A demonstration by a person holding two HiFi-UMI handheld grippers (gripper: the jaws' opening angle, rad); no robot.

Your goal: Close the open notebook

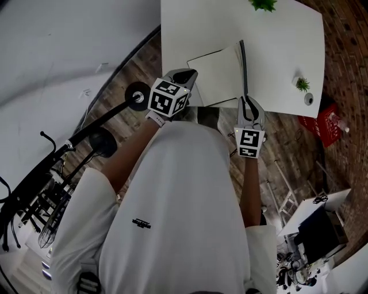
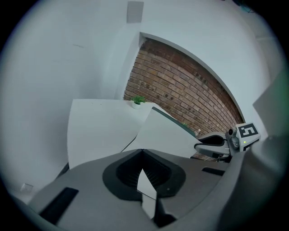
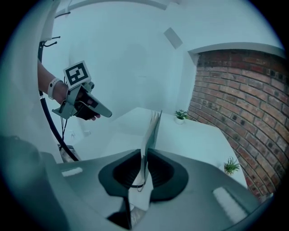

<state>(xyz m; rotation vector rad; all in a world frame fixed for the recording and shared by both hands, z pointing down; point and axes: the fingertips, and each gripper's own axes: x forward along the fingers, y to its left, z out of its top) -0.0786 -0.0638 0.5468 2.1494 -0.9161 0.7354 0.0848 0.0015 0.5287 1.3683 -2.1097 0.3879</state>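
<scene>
The notebook [image 1: 214, 73] lies open near the front edge of the white table [image 1: 287, 46]. Its left half lies roughly flat, and its dark right cover [image 1: 243, 69] stands upright. My right gripper [image 1: 247, 103] is shut on the bottom edge of that cover, which rises edge-on between the jaws in the right gripper view [image 3: 151, 131]. My left gripper [image 1: 188, 74] is at the notebook's left edge. In the left gripper view a white sliver of page [image 2: 146, 185] sits pinched between its nearly closed jaws, and the right gripper [image 2: 212, 144] shows beyond the raised page [image 2: 167, 133].
Two small potted plants [image 1: 303, 85] [image 1: 263, 4] stand at the table's right and far edges. A red crate [image 1: 328, 123] sits on the floor to the right, against a brick wall [image 3: 244, 99]. A black stand [image 1: 103, 123] leans at my left.
</scene>
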